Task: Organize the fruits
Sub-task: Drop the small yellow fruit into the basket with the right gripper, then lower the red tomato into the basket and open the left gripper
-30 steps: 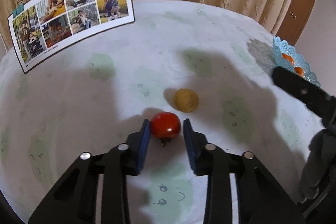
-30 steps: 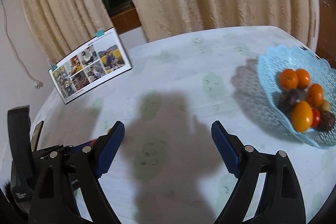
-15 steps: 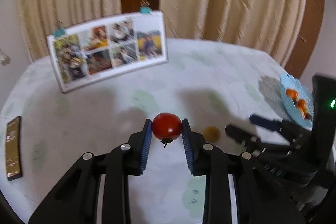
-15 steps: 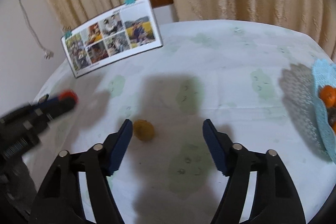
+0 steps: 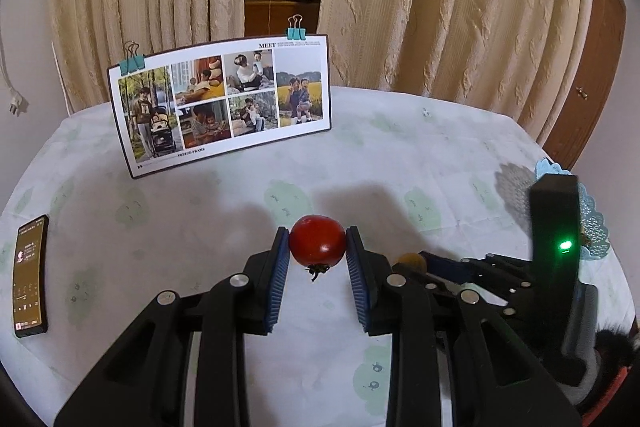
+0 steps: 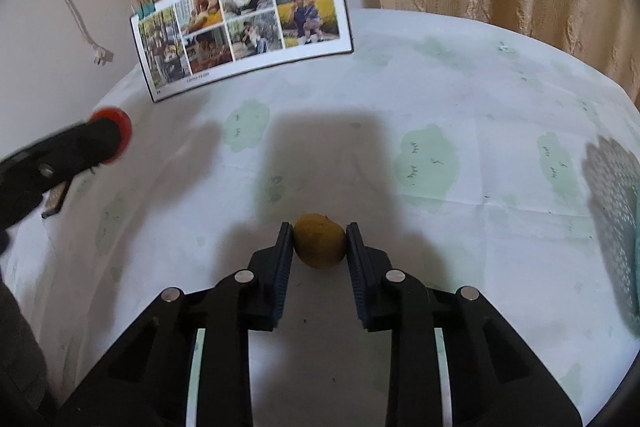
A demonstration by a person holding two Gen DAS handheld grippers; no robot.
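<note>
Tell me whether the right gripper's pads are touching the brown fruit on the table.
Touching. In the right wrist view the right gripper, its jaws having just closed, has both blue pads pressed against the brown fruit, with no gap either side.

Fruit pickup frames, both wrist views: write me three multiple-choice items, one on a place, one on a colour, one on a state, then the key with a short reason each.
1. Where does the phone lie on the table?
A. Near the left edge in the left wrist view
B. Inside the blue basket
C. Leaning on the photo board

2. What colour is the fruit in the left hand-held gripper?
A. Green
B. Red
C. Purple

3. What state is the right hand-held gripper in?
A. Wide open over bare cloth
B. Shut on nothing
C. Closed on the brown fruit, which sits on the table

Key:
1 A, the phone lies flat by the left edge, apart from the photo board.
2 B, the tomato between its pads is red.
3 C, its jaws have just been closing and both pads meet the brown fruit.
</note>
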